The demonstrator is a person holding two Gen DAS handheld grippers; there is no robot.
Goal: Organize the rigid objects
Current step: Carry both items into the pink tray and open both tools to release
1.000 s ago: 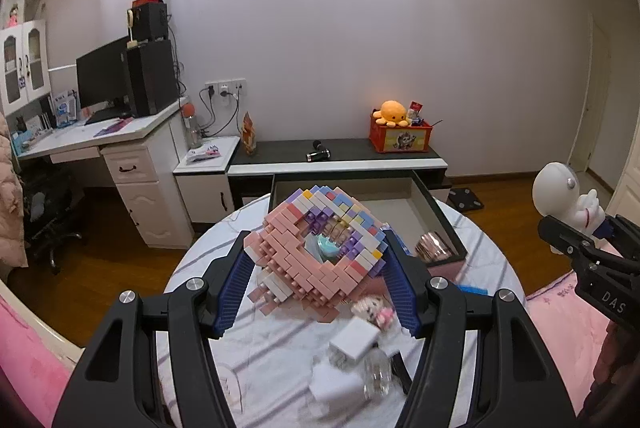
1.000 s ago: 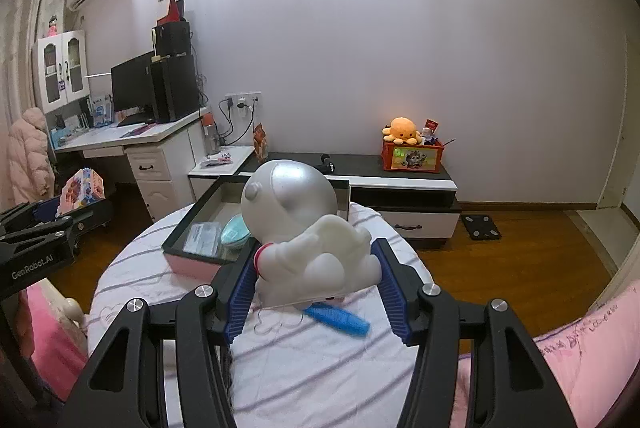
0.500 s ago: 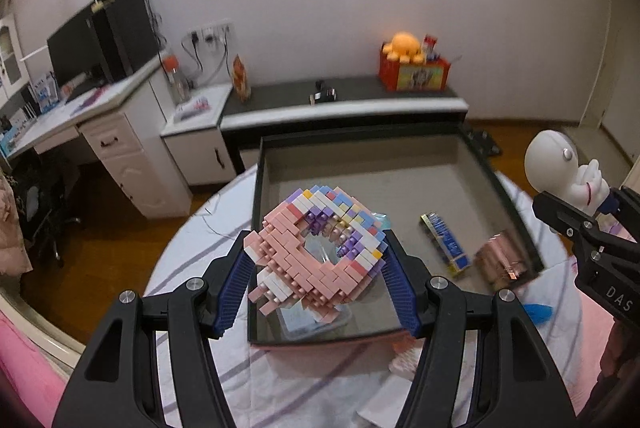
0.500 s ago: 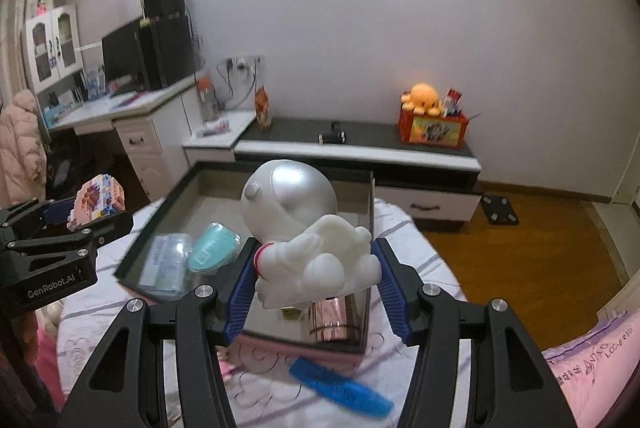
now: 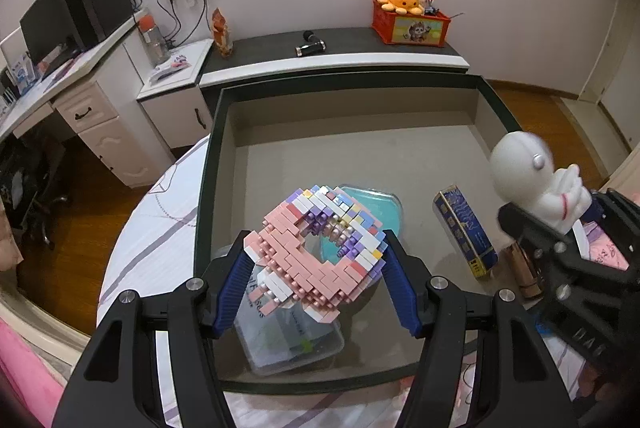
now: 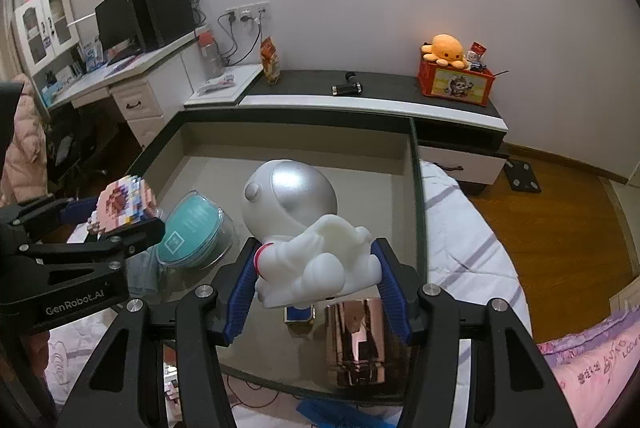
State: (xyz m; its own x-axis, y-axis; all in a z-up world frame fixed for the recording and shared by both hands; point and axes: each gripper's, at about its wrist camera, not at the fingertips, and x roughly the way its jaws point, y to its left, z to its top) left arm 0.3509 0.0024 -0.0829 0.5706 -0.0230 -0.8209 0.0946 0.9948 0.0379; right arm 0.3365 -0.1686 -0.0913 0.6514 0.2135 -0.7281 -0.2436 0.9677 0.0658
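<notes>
Pink brick model point(image 5: 320, 252) sits clamped between the left gripper's point(image 5: 316, 288) fingers above the open box point(image 5: 216, 164), while the right gripper point(image 6: 316, 292) squeezes the white astronaut figure point(image 6: 308, 236).

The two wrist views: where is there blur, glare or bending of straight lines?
Left wrist view: the astronaut figure looks motion-blurred, the brick model sharp, and the tray rim bows from the fisheye. Right wrist view: the brick model is smeared, and glare sits on the astronaut's silver visor and the copper-coloured box.
</notes>
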